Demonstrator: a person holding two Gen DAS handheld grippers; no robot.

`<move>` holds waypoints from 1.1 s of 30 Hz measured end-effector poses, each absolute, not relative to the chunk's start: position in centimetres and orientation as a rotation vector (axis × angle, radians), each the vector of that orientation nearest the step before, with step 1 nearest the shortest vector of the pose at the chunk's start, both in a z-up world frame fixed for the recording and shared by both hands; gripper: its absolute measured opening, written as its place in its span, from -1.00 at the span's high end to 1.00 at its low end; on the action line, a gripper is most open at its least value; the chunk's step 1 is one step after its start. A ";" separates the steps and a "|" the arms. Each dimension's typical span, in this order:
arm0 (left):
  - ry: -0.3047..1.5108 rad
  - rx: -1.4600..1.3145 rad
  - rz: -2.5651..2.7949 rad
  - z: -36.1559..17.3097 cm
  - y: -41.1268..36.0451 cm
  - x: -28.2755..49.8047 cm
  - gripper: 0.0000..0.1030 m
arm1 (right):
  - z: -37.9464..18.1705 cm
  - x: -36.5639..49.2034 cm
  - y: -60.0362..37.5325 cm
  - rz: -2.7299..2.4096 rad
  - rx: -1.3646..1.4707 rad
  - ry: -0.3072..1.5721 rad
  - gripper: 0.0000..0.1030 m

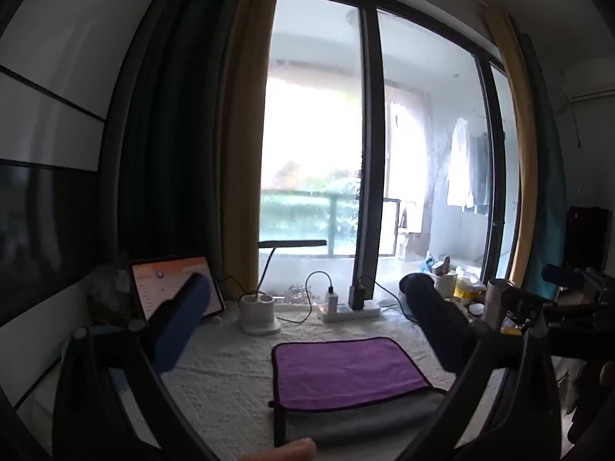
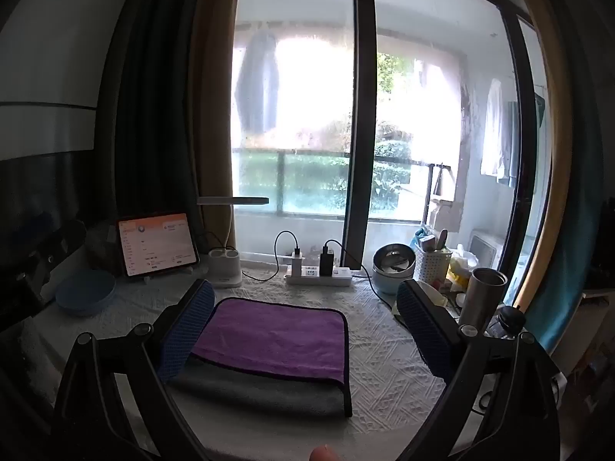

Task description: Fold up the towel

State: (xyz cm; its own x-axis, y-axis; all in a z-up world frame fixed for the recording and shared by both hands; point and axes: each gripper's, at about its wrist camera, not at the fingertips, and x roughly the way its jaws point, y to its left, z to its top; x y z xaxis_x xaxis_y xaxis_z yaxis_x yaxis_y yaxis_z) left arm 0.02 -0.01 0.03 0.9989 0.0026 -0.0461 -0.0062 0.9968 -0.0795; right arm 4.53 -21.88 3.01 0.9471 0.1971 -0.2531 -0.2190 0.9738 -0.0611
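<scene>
Though folded flat, towel (image 2: 276, 336) purple w/ grey underside.

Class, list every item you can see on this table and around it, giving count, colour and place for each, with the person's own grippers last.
towel: one, purple over grey, folded, table centre
tablecloth: one, white, covering table
tablet: one, lit screen, back left
plate: one, blue, left
desk lamp: one, white, back
power strip: one, white, two chargers plugged in
pot: one, pale blue, right
basket: one, white, right
tumbler: one, steel, right
left gripper: open, above table
right gripper: open, above towel
</scene>
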 end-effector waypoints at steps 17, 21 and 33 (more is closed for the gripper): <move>0.078 -0.094 -0.007 0.0 0.4 0.2 -0.99 | 3.1 4.4 -21.7 0.211 -0.103 0.236 -0.91; 0.078 -0.090 -0.014 0.2 0.3 0.2 -0.99 | 3.1 4.4 -21.7 0.211 -0.103 0.235 -0.91; 0.069 -0.087 -0.017 0.5 0.3 0.1 -0.99 | 3.3 4.3 -21.8 0.208 -0.103 0.236 -0.91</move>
State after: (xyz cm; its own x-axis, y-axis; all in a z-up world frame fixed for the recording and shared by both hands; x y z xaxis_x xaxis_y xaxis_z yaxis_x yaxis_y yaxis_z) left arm 0.05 0.31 0.46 0.9975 -0.0199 -0.0685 0.0138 0.9961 -0.0872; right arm 4.29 -21.80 3.31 0.9509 0.1923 -0.2424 -0.2165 0.9732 -0.0772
